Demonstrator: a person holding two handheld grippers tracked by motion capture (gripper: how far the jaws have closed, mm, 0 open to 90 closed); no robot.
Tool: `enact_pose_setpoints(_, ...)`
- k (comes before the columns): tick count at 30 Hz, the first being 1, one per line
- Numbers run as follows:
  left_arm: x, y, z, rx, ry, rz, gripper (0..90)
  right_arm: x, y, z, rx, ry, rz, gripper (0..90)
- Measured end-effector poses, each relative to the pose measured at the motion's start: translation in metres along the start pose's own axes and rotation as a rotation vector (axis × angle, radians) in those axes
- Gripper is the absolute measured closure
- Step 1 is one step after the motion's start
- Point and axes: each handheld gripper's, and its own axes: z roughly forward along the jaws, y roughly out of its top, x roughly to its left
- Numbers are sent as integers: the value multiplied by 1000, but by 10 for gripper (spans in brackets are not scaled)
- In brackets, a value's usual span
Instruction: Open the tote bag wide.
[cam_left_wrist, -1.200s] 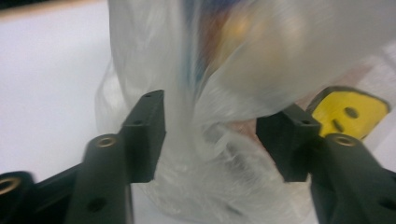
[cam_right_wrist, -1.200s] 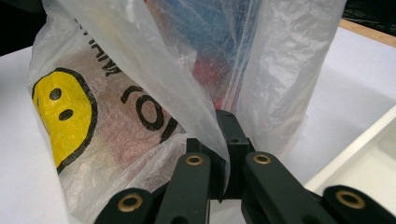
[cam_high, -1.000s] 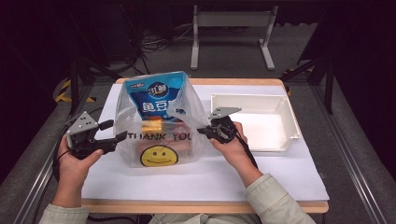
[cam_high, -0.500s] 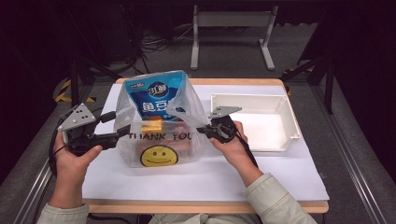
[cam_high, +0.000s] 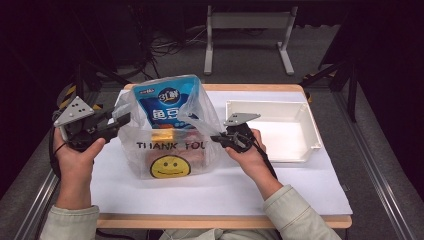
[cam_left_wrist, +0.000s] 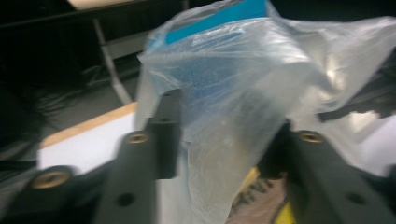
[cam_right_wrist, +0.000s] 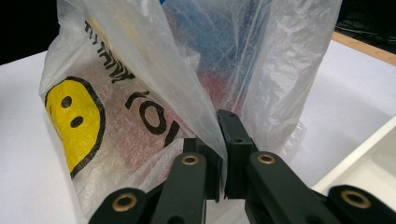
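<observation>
1. While the plastic bag (cam_high: 170, 145) stands on the bench (cam_high: 300, 185), the right tongs (cam_right_wrist: 223, 154) pinch its handle film.
2. Left tongs (cam_left_wrist: 224, 140) have just been closing, bag film between their jaws, not yet clamped.
3. Blue snack packet (cam_high: 167, 107) stands inside.

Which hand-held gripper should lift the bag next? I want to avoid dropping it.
Probably right: the right hand-held gripper is shut on the plastic bag film. The left hand-held gripper has just been closing, film between its jaws, not clearly clamped.

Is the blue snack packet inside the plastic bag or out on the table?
Inside. The blue snack packet stands upright within the clear plastic bag, whose film wraps over it, above the smiley print.
</observation>
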Motion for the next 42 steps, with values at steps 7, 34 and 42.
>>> enact_pose_setpoints(7, 7, 1, 7, 9, 80, 22, 847, 2, 1, 1, -10, 4, 1, 872)
enact_pose_setpoints(34, 37, -10, 30, 83, 186, 3, 882, -2, 7, 1, -16, -4, -12, 876)
enact_pose_setpoints(42, 40, -35, 34, 140, 170, -13, 882, -2, -2, 3, 11, -6, -8, 888)
